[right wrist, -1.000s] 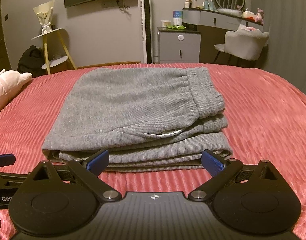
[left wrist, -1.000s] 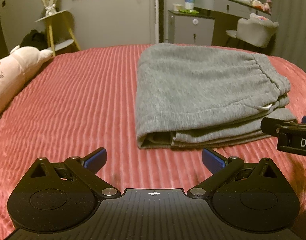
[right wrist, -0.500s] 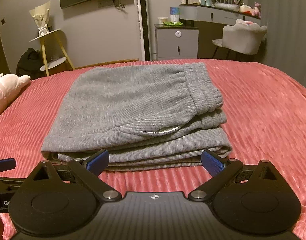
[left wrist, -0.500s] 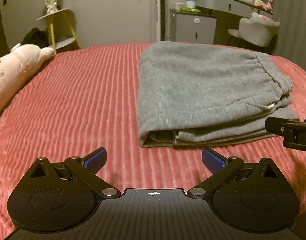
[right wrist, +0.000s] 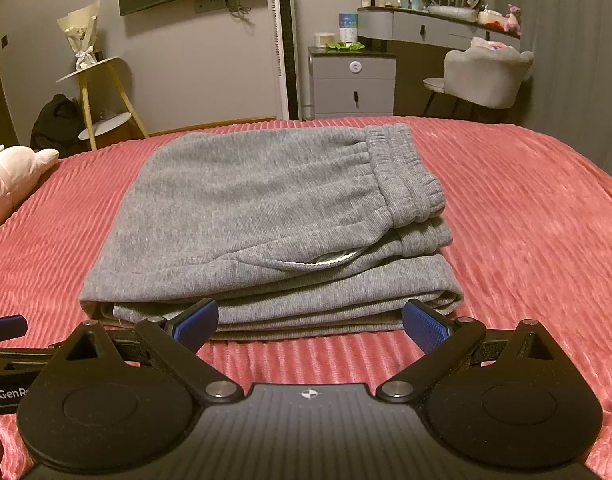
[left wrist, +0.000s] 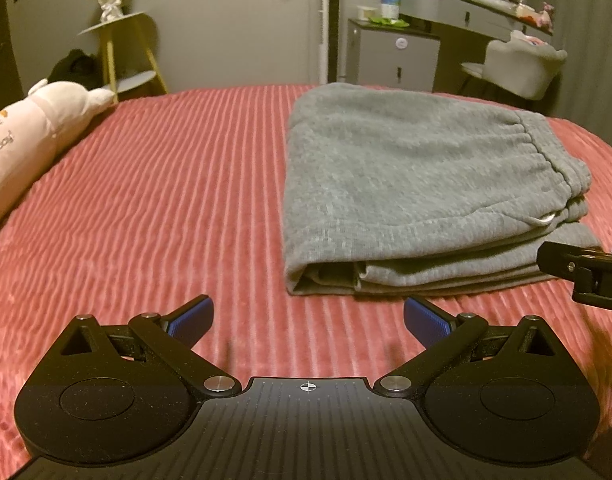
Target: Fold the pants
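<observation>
Across the ribbed pink bed [right wrist: 526,216], folded grey fleece pants [right wrist: 266,216] are lying crosswise just ahead of the right gripper [right wrist: 310,322], both grippers' fingers spreading empty, the left gripper [left wrist: 306,320] sitting off their left end.

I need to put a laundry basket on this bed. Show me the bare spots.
The widest bare stretch of red bedspread lies between the pink plush toy and the folded grey sweatpants. Another runs from the waistband side to the bed's edge. The near strip is crowded by the open left gripper and right gripper.
</observation>
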